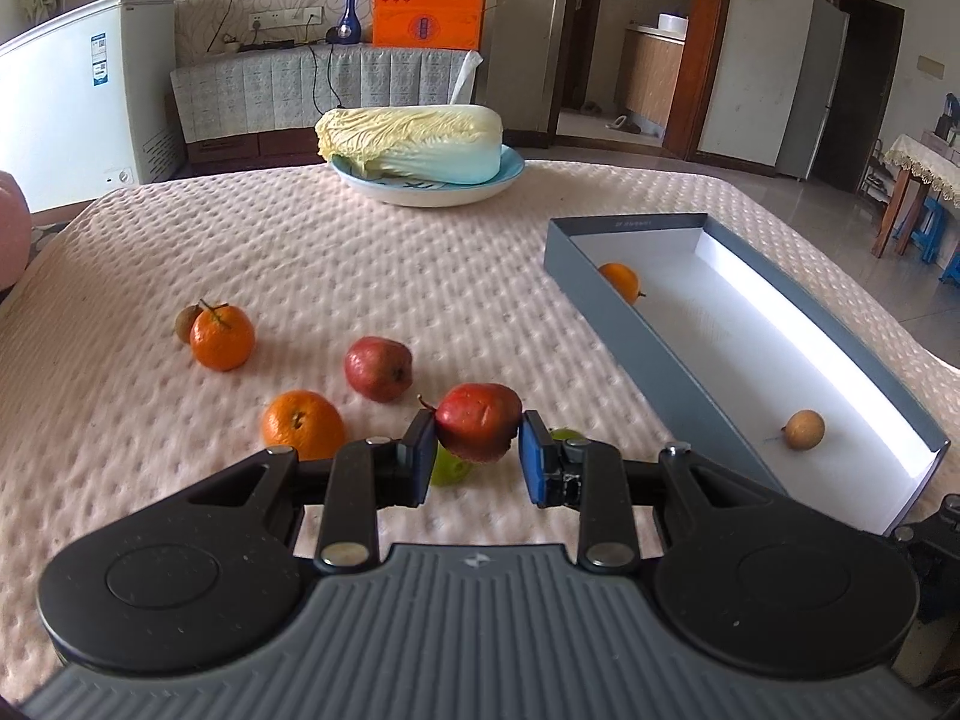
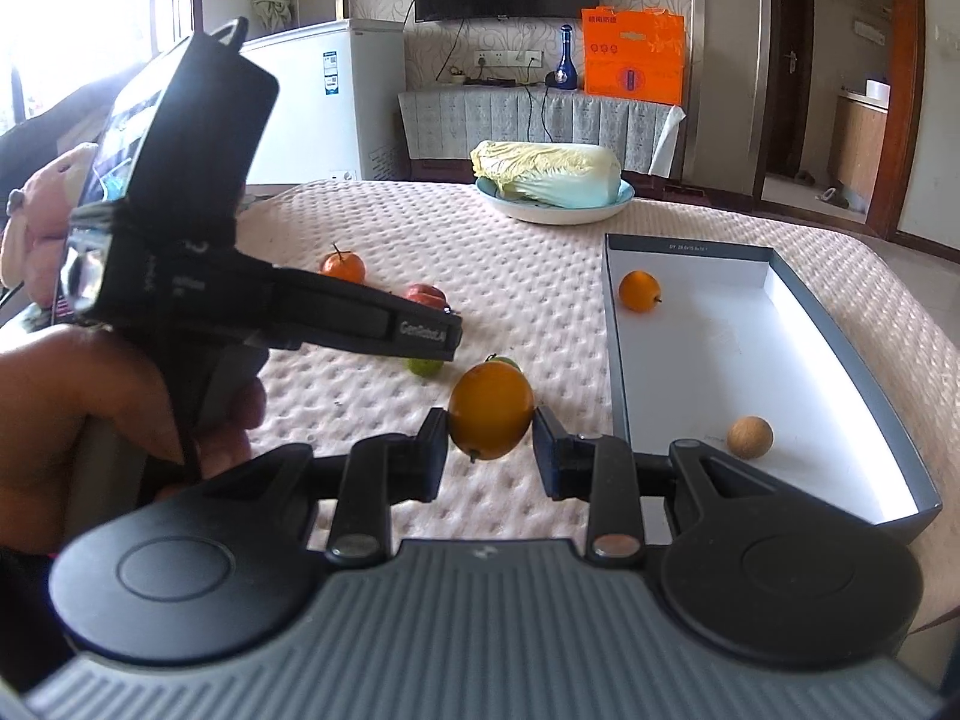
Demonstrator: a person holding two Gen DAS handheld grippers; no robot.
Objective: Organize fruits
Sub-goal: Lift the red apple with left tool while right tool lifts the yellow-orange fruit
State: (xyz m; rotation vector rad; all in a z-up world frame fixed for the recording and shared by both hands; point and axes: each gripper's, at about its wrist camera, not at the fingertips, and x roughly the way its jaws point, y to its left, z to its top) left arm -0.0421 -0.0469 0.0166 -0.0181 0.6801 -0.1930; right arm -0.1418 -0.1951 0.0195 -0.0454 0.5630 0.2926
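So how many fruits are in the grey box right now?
2. A small orange citrus fruit lies at the far end of the grey cardboard box, and a round tan-brown fruit lies towards the near end. One near corner is out of sight.

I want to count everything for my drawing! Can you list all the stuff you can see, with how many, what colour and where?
red apple: one, held in the left gripper
second red apple: one, on the tablecloth
orange fruit: one, held in the right gripper
oranges on the cloth: two, left part of the table
small brown fruit: one, behind the far orange
green fruit: two, under the held apple
box: one, grey outside, white inside, right side of the table
orange in the box: one, far end
brown round fruit in the box: one, near end
cabbage: one, pale, on a blue plate
tablecloth: one, pink
left gripper: black
right gripper: black
hand: one, gripping the left gripper's handle
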